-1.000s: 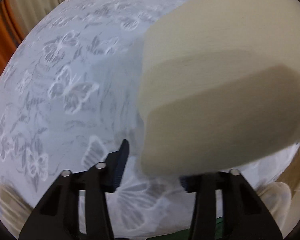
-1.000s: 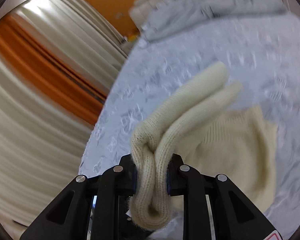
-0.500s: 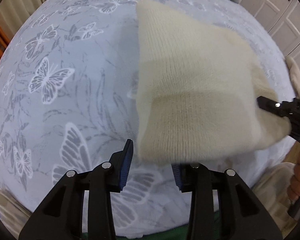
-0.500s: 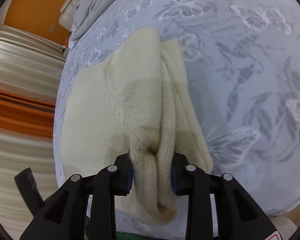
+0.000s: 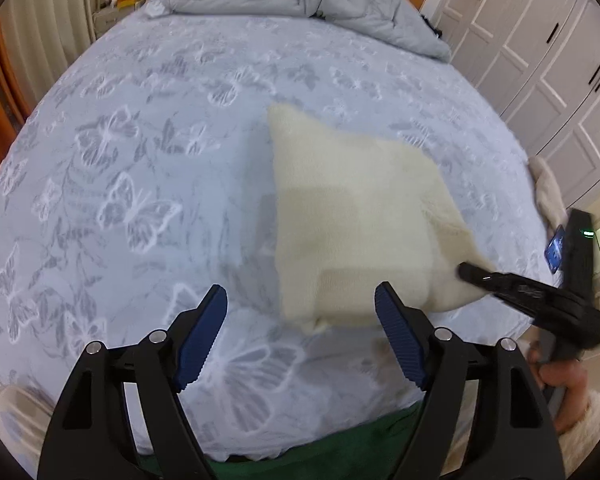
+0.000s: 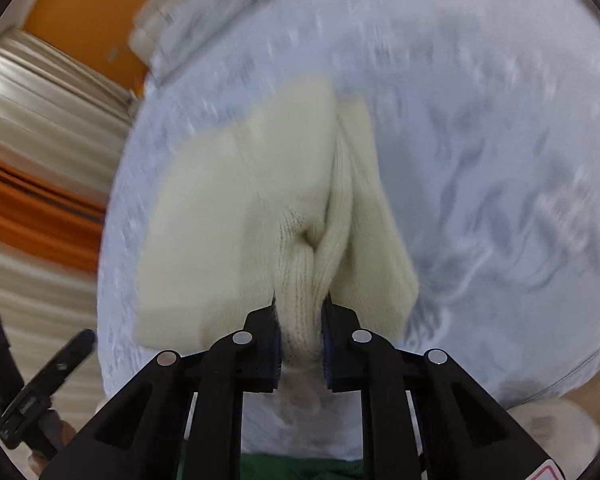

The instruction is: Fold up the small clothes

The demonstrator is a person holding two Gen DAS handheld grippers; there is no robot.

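left gripper just opened, releasing sweater

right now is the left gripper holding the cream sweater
No, the left gripper fingers stand apart over the bedspread, the cream sweater lying beyond them.

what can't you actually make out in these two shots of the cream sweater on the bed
- Left wrist view: the sweater is smeared by motion, so its knit and folds are unreadable.
- Left wrist view: the right tongs tips are blurred; their grip is unclear there.
- Right wrist view: the bedsheet pattern is blurred.
- Right wrist view: the left tongs are cut off at the edge.
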